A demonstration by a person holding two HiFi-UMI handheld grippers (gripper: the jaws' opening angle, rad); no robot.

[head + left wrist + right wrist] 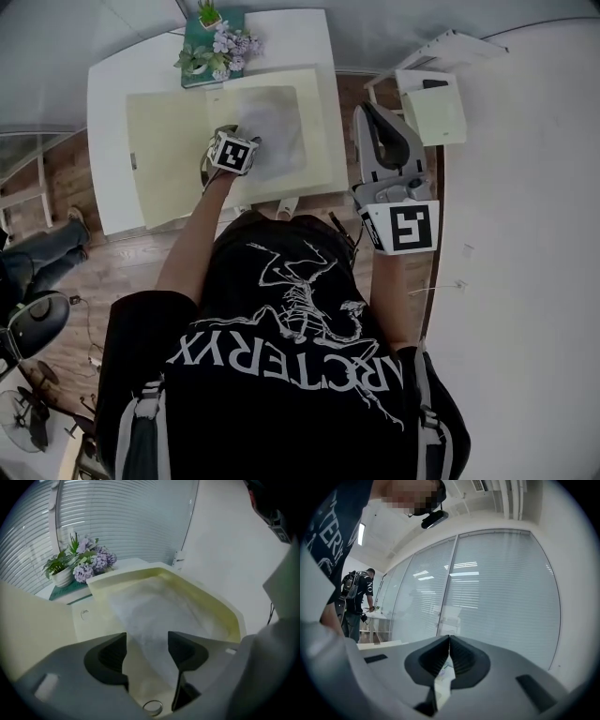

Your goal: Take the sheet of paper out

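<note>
L gripper [146, 649] is sitting over the sheet [159, 611], jaws part-open w/ nothing gripped, sheet lying flat in open folder [220, 616], running fwd from its tips; R gripper [449, 645], shut & empty, is pointing off-table, so L nearer.

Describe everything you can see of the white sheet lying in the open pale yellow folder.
The white sheet of paper looks thin, greyish and slightly crumpled. It lies flat on the right half of the open pale yellow folder on the white table. The left gripper hangs over its near left edge, fingers apart; contact cannot be told.
</note>
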